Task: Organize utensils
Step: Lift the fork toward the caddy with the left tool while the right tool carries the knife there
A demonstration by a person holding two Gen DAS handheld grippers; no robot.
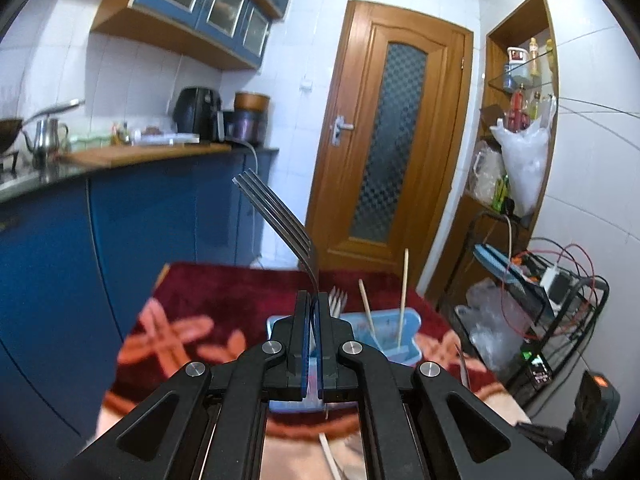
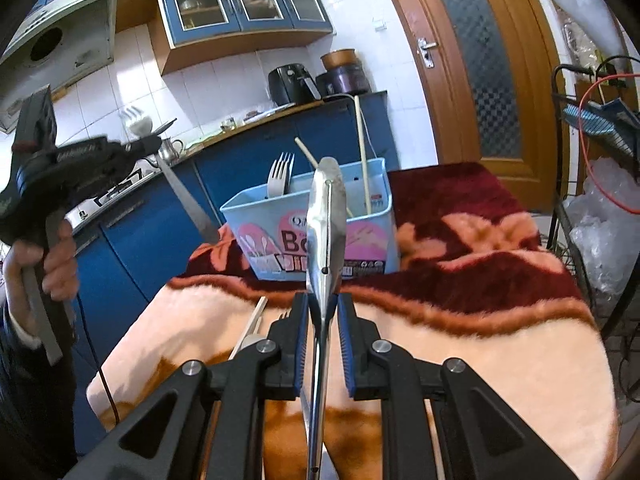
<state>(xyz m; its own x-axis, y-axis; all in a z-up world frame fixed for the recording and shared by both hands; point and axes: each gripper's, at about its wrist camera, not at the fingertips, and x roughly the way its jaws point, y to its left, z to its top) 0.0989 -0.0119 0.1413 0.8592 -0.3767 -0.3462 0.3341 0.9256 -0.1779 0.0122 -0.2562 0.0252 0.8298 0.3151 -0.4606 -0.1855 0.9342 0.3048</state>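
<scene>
- Left gripper point(image 1: 313, 300) clamps a metal fork point(image 1: 280, 220) by the neck, tines up and ahead of the jaws; handle hangs below.
- Right gripper point(image 2: 323, 304): a spoon point(image 2: 326, 216) stands between the pads. A gap shows on each side, so I cannot tell whether it is gripped.
- Blue utensil bin point(image 2: 248, 216) sits just ahead of both grippers on the blanket point(image 2: 500, 340). It already holds a fork point(image 2: 280, 176) and chopsticks point(image 2: 362, 152).
- Judgement: the step is dropping each utensil into the bin.
- Advice: bring the handle over the rim, tilt upright, lower past the chopsticks, then release.
- Loose chopstick point(image 2: 252, 326) lies below the right gripper's left finger.
</scene>
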